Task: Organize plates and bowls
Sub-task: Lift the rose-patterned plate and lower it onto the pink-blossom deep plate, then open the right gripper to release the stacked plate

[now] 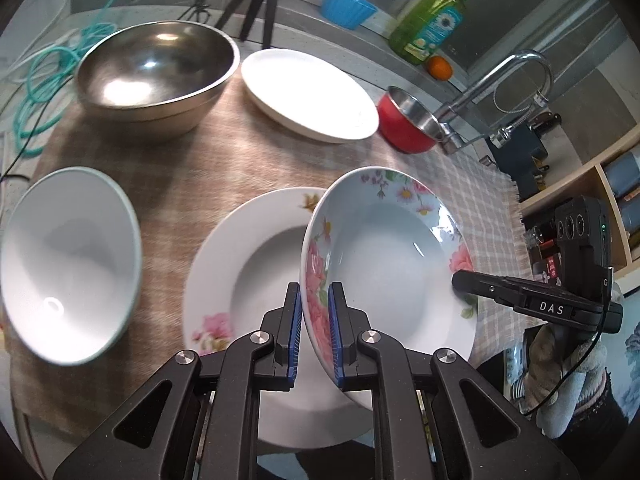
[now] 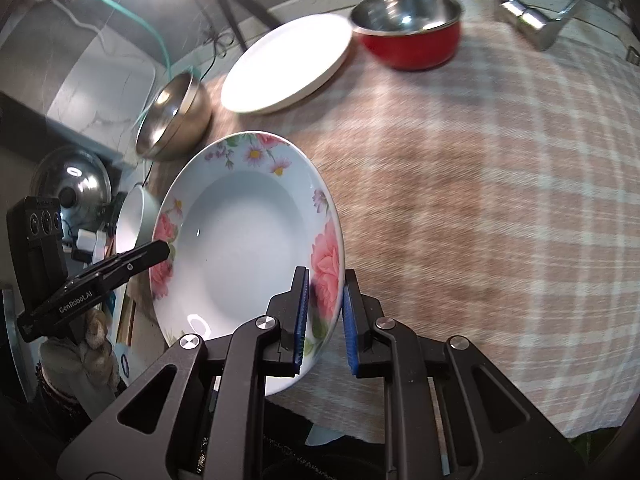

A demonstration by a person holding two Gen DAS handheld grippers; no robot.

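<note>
**Flowered plate held at both rims over its mate**

Left wrist view: the left claw [image 1: 314, 332] is pinched onto the near rim of the rose plate [image 1: 384, 264], blue pads on either face, the plate tipped up on edge and off the counter [image 1: 192, 168]. Directly under it lies a second flowered plate [image 1: 256, 280] — I'd judge that is the stacking target. The right claw [image 1: 464, 280] reaches in to the far rim, seemingly to steady the tilt. A white bowl [image 1: 68, 264] sits to the left; a steel bowl [image 1: 156, 76], a plain plate [image 1: 308, 96] and a red bowl [image 1: 408, 120] stand farther back.

Right wrist view: the right claw straddles the opposite rim, inner pad against the plate — the outer pad shows a slight gap, so whether it grips firmly I cannot tell.
</note>
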